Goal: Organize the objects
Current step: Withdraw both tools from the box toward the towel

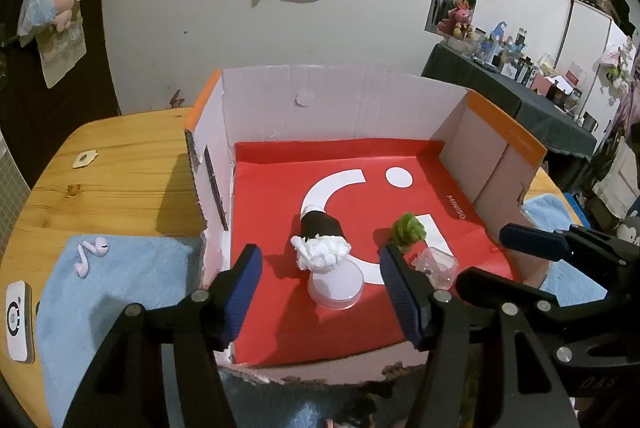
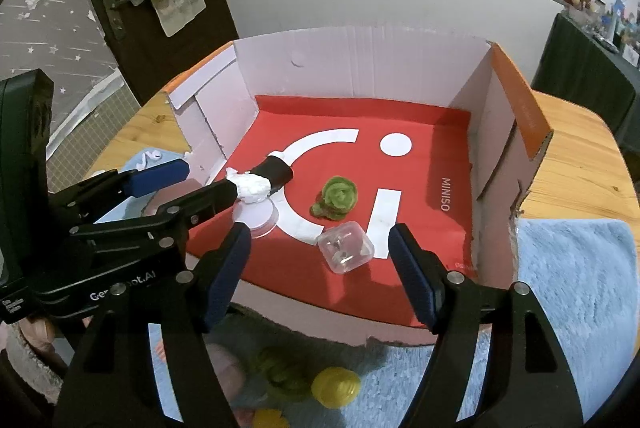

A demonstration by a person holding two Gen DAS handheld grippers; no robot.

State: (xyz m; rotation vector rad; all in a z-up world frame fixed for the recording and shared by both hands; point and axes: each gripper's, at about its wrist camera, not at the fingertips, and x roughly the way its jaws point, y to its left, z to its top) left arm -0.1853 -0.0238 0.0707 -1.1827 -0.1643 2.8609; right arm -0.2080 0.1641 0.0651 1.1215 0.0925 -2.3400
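MINISO lettering (image 2: 446, 194) on red liner (image 2: 352, 280).

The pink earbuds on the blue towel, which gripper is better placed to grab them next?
Left, probably. The earbuds lie left of the box, on the left gripper's side. The right gripper sits farther right, over the clear case. Both are open and empty.

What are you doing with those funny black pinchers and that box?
A person is tidying small things into a cardboard box with tongs in each hand. Both the left tongs and the right tongs are open and holding nothing. Inside the box, on red paper, lie a black-and-white figure on a clear round stand, a green fuzzy coil and a small clear case. Pink earbuds are outside on the blue towel.
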